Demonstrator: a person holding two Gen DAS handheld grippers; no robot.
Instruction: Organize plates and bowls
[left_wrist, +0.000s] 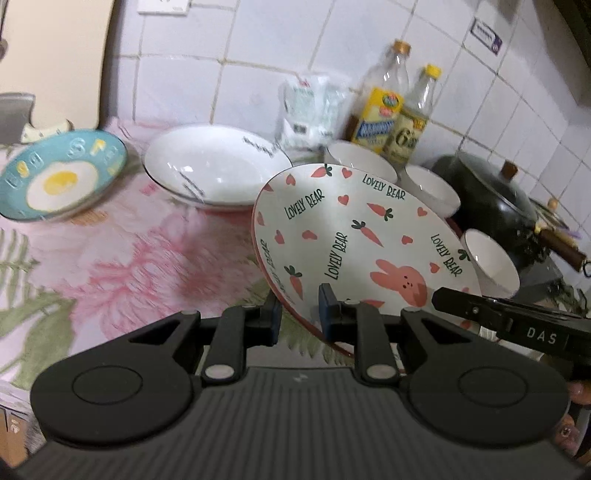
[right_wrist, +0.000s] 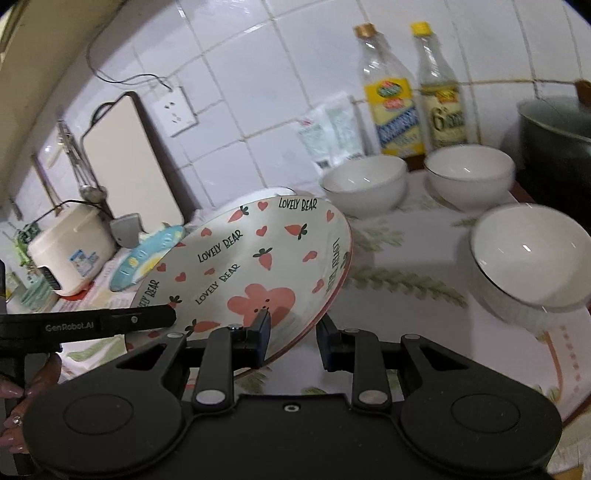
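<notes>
Both grippers hold the bunny plate (left_wrist: 354, 236), white with carrots, hearts and "LOVELY BEAR" text, lifted and tilted above the counter. My left gripper (left_wrist: 299, 314) is shut on its near-left rim. My right gripper (right_wrist: 293, 338) is shut on its near-right rim (right_wrist: 258, 266). A large white plate (left_wrist: 214, 166) and a blue egg plate (left_wrist: 59, 173) lie to the left. Three small white bowls stand on the right: two by the wall (right_wrist: 364, 181) (right_wrist: 469, 173) and one nearer (right_wrist: 532, 254).
A floral cloth (left_wrist: 129, 258) covers the counter. Two oil bottles (right_wrist: 391, 96) and a plastic bag (right_wrist: 332, 133) stand against the tiled wall. A dark wok with lid (left_wrist: 487, 199) sits far right. A rice cooker (right_wrist: 70, 247) and a cutting board (right_wrist: 129, 158) are far left.
</notes>
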